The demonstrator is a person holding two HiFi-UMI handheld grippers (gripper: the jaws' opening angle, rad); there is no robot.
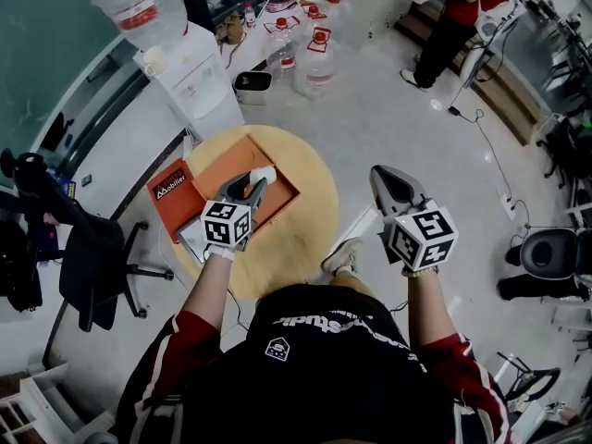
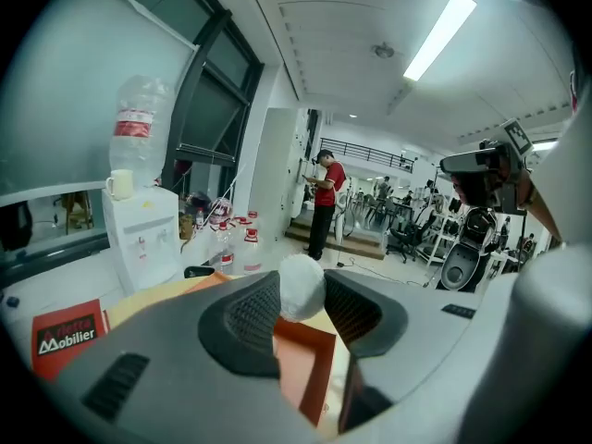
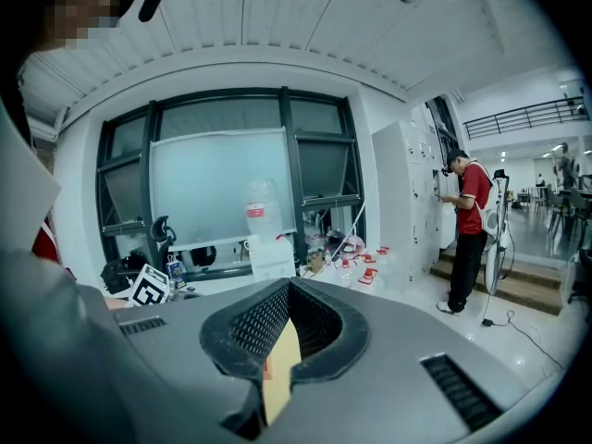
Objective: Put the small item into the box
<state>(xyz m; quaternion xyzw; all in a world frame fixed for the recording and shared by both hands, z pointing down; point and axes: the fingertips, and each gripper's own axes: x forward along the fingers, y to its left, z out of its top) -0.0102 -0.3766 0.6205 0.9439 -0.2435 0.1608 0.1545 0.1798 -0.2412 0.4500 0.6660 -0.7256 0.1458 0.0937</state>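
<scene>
The small item (image 1: 265,174) is a white, roundish lump. My left gripper (image 1: 259,182) is shut on it and holds it just above the open orange box (image 1: 233,160) on the round wooden table (image 1: 310,225). In the left gripper view the white item (image 2: 301,287) sits pinched between the two black pads, and the box's orange floor (image 2: 301,363) lies below it. The box's lid (image 1: 176,192) with white lettering lies open at the left. My right gripper (image 1: 384,179) hovers off the table's right edge, shut and empty; its tips (image 3: 289,287) meet.
A white water dispenser (image 1: 190,77) with a bottle on top stands behind the table. Several water jugs (image 1: 310,49) sit on the floor beyond. A black office chair (image 1: 88,248) is at the left. A person in red (image 1: 462,7) stands far right.
</scene>
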